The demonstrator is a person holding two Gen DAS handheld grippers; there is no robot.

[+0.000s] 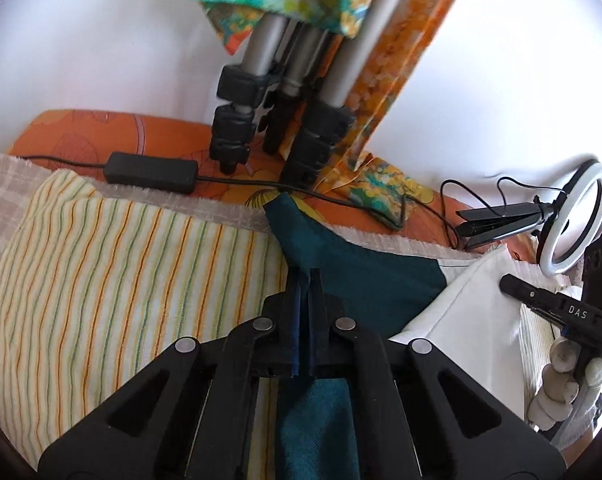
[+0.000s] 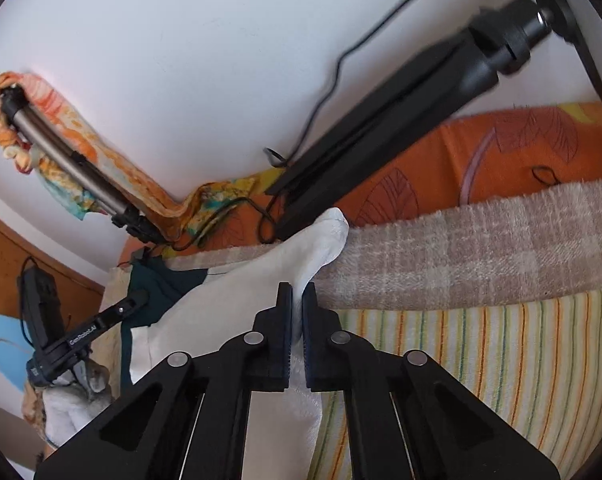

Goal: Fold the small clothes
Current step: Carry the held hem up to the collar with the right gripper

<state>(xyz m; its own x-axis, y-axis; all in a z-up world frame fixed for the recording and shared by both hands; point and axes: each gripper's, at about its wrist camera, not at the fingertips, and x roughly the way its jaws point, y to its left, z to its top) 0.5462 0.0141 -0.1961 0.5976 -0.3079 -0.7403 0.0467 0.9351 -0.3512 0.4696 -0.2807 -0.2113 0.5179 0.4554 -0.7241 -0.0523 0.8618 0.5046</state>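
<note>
A small garment, teal (image 1: 365,276) on one side and white (image 1: 473,312) on the other, is stretched between both grippers above a striped cloth (image 1: 113,280). My left gripper (image 1: 305,276) is shut on its teal corner. My right gripper (image 2: 297,292) is shut on its white corner (image 2: 321,240), which sticks up past the fingertips. The right gripper also shows at the right edge of the left wrist view (image 1: 557,312). The left gripper shows at the left of the right wrist view (image 2: 101,320), with the teal part (image 2: 157,284) beside it.
A tripod (image 1: 269,112) draped with a patterned scarf (image 1: 397,64) stands on the orange bedsheet (image 1: 101,136) by the white wall. A black power adapter (image 1: 151,174) and cable lie there. A ring light (image 1: 573,216) on a clamp stand (image 2: 401,120) is at the right. A beige checked towel (image 2: 481,240) lies under the striped cloth.
</note>
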